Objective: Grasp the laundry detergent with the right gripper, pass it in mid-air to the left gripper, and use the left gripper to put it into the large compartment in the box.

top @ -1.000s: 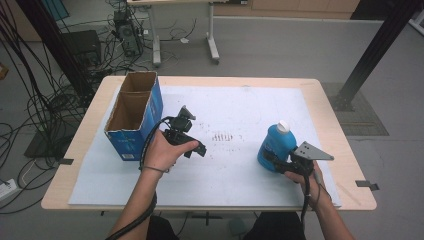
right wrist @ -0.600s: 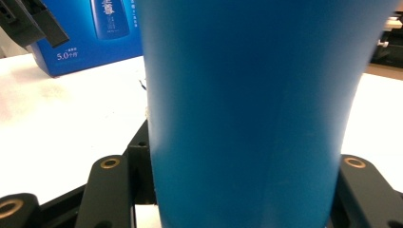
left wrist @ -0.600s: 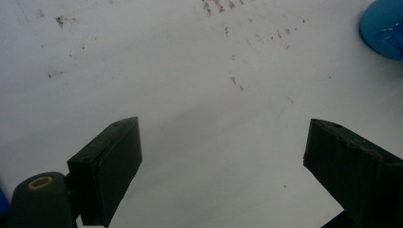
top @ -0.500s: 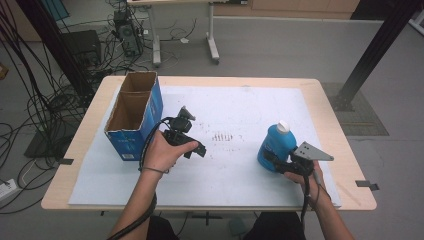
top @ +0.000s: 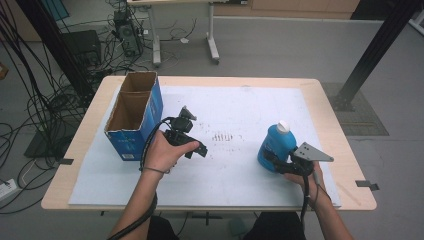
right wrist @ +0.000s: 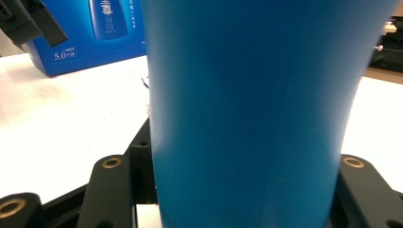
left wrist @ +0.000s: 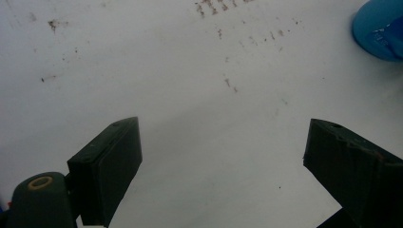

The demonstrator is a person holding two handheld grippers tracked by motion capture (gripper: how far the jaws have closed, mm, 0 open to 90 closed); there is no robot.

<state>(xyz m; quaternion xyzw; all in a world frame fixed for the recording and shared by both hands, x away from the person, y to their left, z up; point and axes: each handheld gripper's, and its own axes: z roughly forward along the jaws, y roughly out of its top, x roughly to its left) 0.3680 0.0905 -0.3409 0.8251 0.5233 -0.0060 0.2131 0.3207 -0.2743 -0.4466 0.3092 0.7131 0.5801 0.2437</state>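
Blue bottle (top: 275, 145) stands clamped between the right tongs (top: 272, 161); left tongs (top: 192, 131) gape wide, holding nothing.

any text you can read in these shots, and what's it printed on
"5.0" followed by small characters too blurred to read: on the side of the blue box.
Print on the bottle pictured on that box: too small to read.
White marks on the blue bottle in the left gripper view: too blurred to read.

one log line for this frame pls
right gripper: shut on blue bottle, upright on mat | left gripper: open, holds nothing, above white mat | cardboard box: open-topped, far left
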